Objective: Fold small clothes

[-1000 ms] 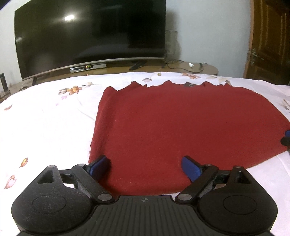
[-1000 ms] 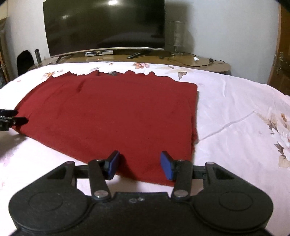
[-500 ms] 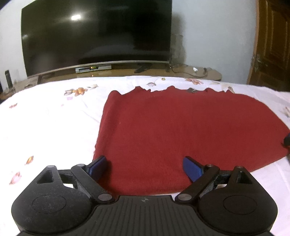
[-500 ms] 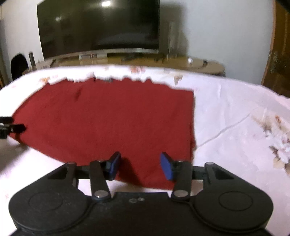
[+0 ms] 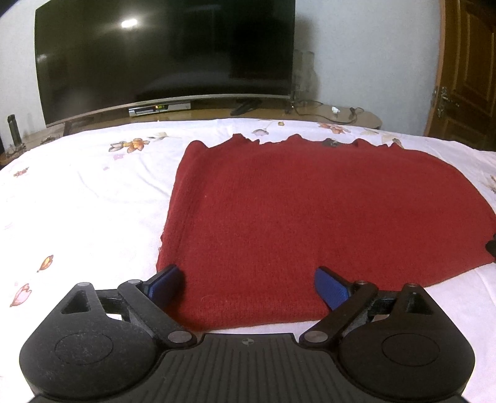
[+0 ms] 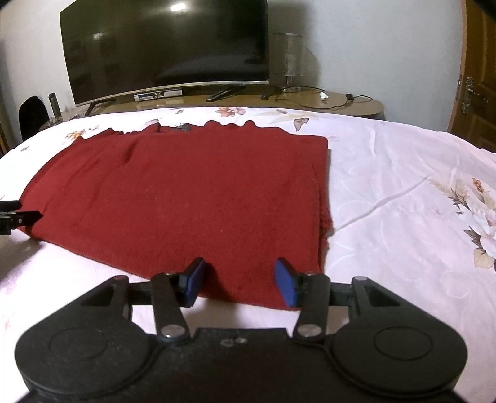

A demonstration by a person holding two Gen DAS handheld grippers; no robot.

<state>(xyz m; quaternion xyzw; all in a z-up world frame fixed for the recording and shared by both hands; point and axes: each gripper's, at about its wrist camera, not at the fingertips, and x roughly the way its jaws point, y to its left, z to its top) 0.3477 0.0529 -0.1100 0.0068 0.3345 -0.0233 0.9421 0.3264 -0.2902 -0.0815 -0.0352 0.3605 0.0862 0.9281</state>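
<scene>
On white bedsheet (image 5: 77, 201), red garment (image 5: 310, 217) lies flat, edges clear.

Dim warm indoor light. Ceiling lamp glare spot on the TV screen (image 5: 128, 23), upper left of both views. White sheet (image 5: 77, 210) blown out at left. Strong fisheye bending at edges; soft focus, slight noise.

One red garment (image 5: 310, 223), two grippers

— Anything blocking the way across the bed?
— Only the flat red garment (image 5: 310, 217); bare floral sheet (image 6: 403, 192) lies open on either side.
— Beyond it?
— The television (image 5: 164, 52) on its stand — well apart.
</scene>
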